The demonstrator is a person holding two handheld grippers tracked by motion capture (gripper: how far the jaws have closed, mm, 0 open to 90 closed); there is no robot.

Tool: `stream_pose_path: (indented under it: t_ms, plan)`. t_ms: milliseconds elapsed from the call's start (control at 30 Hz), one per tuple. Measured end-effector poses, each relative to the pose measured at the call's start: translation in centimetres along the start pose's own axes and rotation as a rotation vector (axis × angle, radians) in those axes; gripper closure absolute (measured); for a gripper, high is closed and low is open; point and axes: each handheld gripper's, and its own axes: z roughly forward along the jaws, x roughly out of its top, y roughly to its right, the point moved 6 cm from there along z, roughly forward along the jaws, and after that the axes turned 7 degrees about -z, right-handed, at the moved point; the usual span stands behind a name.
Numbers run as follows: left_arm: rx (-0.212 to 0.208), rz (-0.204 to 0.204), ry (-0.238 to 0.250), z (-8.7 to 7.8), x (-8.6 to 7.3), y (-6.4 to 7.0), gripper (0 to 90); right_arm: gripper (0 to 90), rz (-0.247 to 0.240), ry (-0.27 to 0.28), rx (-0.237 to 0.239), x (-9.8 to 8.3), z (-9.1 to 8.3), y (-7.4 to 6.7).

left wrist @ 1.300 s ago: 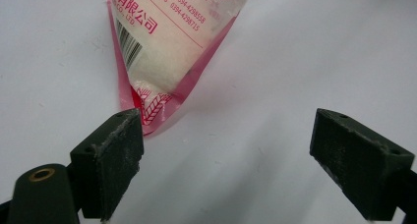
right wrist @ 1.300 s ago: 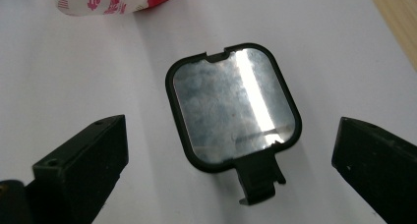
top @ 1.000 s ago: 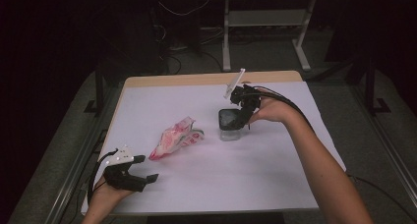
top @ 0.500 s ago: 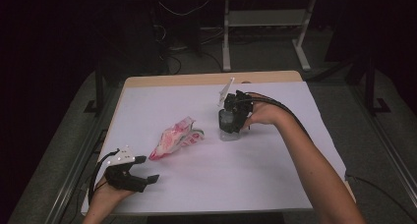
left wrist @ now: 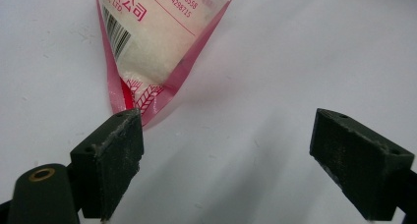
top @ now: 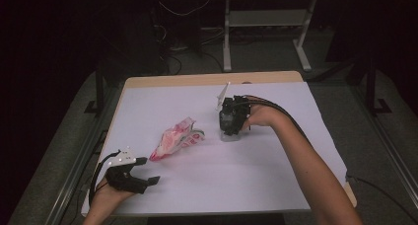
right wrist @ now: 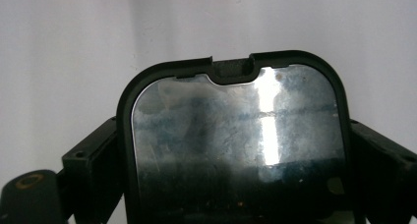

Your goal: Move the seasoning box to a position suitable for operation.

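- High view: against the picture from a second ago, my right tongs have come down over the clear container on the white surface, and the right hand sits lower and a little nearer the middle.
- The left tongs and the pink-and-white pouch lie where they were.
- Right gripper view: the container's black-rimmed lid stands between the two jaws, which flank it closely. They have just been closing, but are near their widest; I cannot tell whether the pads press on it.
- Left gripper view: the left tongs gape wide, holding nothing. The pouch's pink bottom corner lies just beside the left jaw's tip.
- The container stands on the surface, right of the pouch and well apart from the left tongs.
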Motion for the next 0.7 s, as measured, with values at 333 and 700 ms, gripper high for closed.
stream_pose_path:
  t_ms: [333, 700]
  plan:
    - [-0.005, -0.002, -0.006, 0.16, -0.08, 0.01, 12.6, 14.3, 0.006, -0.035, 0.029, -0.15, -0.55, -0.22]
    - [-0.007, -0.011, -0.003, -0.02, -0.22, -0.03, 12.6, 15.0, 0.033, -0.143, 0.06, 0.37, -0.61, -0.09]
